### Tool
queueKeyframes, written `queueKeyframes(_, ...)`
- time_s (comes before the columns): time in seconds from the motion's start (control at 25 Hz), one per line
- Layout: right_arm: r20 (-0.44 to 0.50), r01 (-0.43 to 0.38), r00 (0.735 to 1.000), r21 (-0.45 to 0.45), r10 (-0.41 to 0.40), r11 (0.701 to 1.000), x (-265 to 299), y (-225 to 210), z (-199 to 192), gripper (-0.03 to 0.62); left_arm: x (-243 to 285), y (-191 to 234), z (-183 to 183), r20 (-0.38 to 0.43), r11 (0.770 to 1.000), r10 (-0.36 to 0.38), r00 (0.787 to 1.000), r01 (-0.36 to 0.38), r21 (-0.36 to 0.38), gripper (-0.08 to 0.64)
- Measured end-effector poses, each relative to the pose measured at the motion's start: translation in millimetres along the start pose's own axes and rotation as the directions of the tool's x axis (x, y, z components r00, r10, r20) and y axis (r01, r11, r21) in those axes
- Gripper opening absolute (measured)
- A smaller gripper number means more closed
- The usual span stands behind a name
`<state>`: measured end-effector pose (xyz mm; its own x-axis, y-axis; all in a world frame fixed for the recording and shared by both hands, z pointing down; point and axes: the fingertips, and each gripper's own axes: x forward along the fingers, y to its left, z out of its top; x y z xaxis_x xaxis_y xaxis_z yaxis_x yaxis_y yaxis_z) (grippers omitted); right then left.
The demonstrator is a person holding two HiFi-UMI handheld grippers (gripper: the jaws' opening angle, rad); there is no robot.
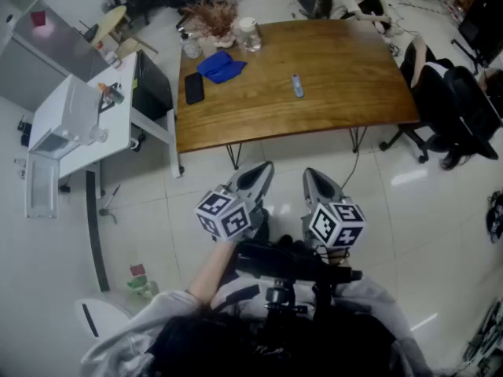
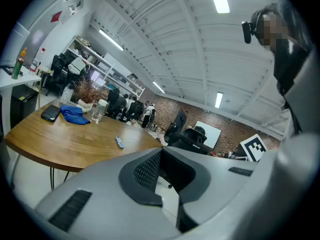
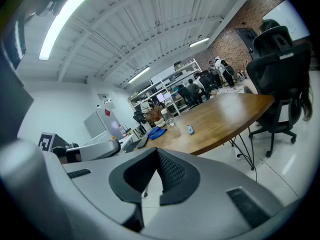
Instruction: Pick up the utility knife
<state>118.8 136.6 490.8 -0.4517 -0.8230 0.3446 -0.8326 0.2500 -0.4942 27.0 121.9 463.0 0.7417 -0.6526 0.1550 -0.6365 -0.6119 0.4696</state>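
Note:
The utility knife [image 1: 297,86], small and grey-blue, lies flat near the middle of the wooden table [image 1: 354,93]. It also shows far off in the left gripper view as the knife [image 2: 119,142] and in the right gripper view as the knife [image 3: 190,129]. My left gripper [image 1: 263,168] and right gripper [image 1: 311,173] hang side by side over the floor, close to my body and short of the table's near edge. Both point toward the table. The left gripper [image 2: 160,151] and right gripper [image 3: 156,151] are each shut with nothing between the tips.
On the table's far left lie a blue cloth [image 1: 222,67], a black phone [image 1: 193,88], a glass jar [image 1: 250,34] and a dried plant [image 1: 211,18]. A white desk [image 1: 86,124] stands at the left. Black office chairs [image 1: 460,104] crowd the table's right end.

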Motion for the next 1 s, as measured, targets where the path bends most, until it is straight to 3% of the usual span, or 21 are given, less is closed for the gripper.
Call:
queueKeyframes(0.32, 0.011, 0.036, 0.999, 0.005, -0.036, 0.999, 48, -16, 25, 0.012, 39, 44, 23, -0.014, 0.999, -0.034, 0.999, 0.034, -0.003, 0.006)
queueKeyframes(0.52, 0.040, 0.071, 0.997, 0.027, -0.072, 0.997, 91, -13, 55, 0.012, 64, 84, 61, -0.017, 0.997, -0.069, 0.997, 0.069, 0.026, 0.005)
queueKeyframes(1.0, 0.073, 0.167, 0.982, 0.117, -0.177, 0.979, 201, -15, 88, 0.012, 107, 211, 120, -0.050, 0.994, -0.109, 0.993, 0.110, 0.016, 0.005)
